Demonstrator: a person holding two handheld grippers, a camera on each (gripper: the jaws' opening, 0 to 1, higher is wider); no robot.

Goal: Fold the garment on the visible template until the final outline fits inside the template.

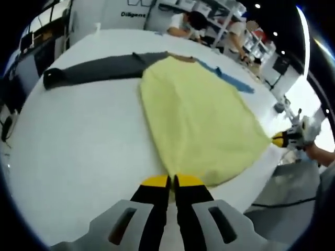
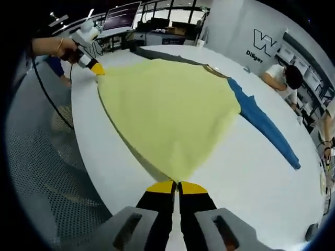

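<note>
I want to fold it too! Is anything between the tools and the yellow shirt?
No. Both tools are already shut on the yellow garment: the left tool pinches one hem corner, the right tool the other. Nothing visible sits between them on the white table.

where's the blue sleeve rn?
In the right gripper view, the blue sleeve lies flat on the white table, running right from the yellow garment.
</note>
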